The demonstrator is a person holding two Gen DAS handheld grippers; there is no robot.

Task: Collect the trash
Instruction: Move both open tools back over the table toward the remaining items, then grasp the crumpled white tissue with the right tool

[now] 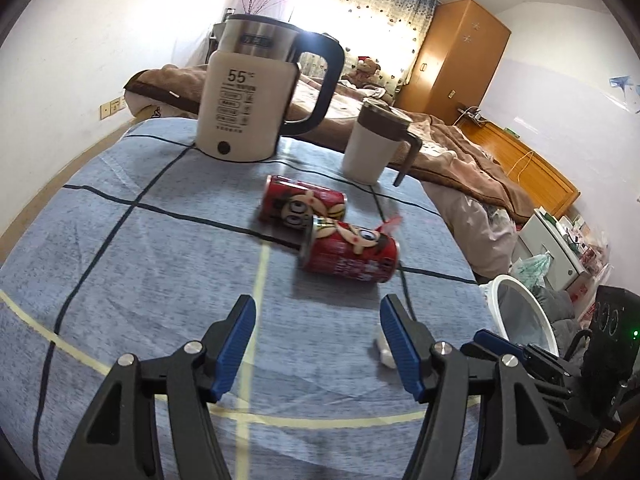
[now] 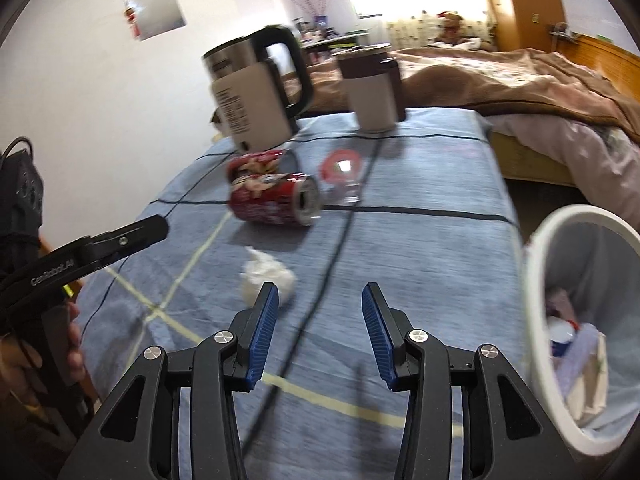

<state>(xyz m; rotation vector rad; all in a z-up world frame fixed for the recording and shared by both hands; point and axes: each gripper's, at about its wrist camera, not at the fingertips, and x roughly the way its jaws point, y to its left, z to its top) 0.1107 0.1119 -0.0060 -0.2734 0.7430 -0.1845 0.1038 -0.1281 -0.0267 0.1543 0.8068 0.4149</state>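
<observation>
Both grippers, the left gripper [image 1: 316,316] and right gripper [image 2: 316,304], hung half-spread and empty over the blue cloth [image 1: 120,260]. Two red cans [image 1: 348,254] lay side by side near a crumpled tissue [image 2: 266,276]. The white bin [image 2: 538,280] beside the table held paper scraps and wrappers.

Handheld grippers: build and markings

Left gripper [image 1: 316,338] and right gripper [image 2: 319,328]: black frames, silver screws, ribbed blue pads [image 2: 262,332]; white "GenRobot.AI" lettering on one arm.
</observation>
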